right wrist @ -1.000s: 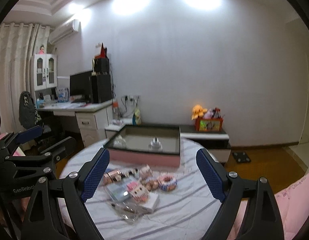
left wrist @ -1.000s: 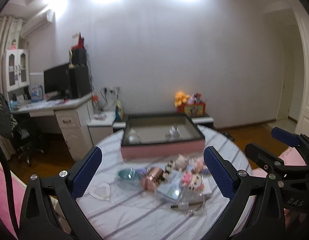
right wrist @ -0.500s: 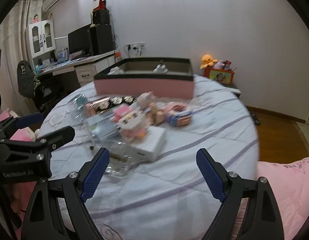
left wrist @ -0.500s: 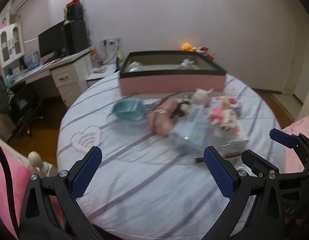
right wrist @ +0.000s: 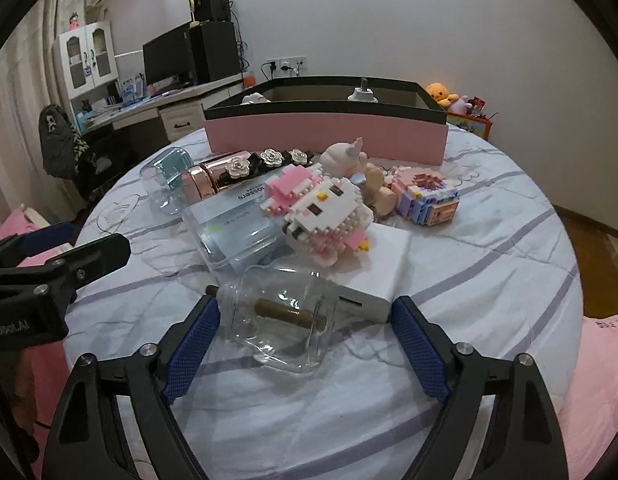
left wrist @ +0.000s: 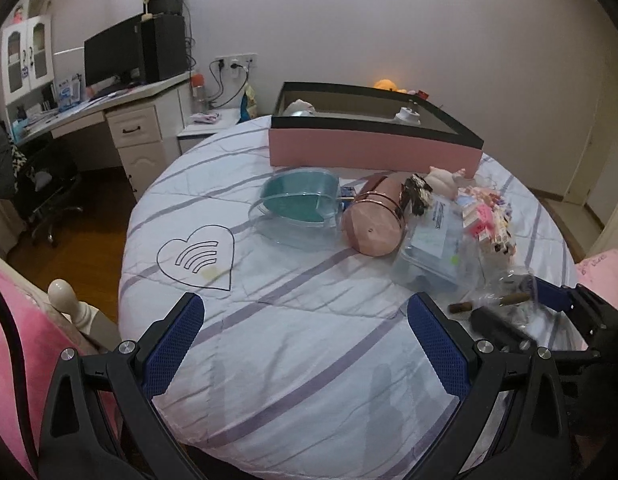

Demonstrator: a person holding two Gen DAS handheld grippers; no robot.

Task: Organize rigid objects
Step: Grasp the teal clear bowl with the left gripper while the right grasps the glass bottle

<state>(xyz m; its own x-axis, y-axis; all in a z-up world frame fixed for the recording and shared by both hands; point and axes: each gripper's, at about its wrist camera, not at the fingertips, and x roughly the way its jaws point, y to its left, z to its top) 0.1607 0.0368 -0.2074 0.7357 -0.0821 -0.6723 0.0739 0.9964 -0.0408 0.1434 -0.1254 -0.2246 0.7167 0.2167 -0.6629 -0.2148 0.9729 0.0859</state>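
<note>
Right gripper (right wrist: 305, 336) fingers spread wide, holding nothing; the clear glass bottle with a brown cork stopper (right wrist: 283, 326) lies on its side on the counter (right wrist: 489, 288) between the fingers, nearer the left one, contact unclear. Bottle touches the white rectangular box (right wrist: 379, 276) behind it; the pink-and-white block-built cat figure (right wrist: 325, 216) sits on that box. Left gripper (left wrist: 305, 344) fingers also wide apart, empty, over bare striped cloth. Pink open box with black rim (left wrist: 373, 148) at the far edge.

Clear glass bottle (right wrist: 283, 322) lies on its side, a brown stick inside it. Behind it a pink-and-white brick kitty (right wrist: 323, 216) sits on a white box (right wrist: 379, 272). The open pink storage box (right wrist: 329, 132) stands at the back.
</note>
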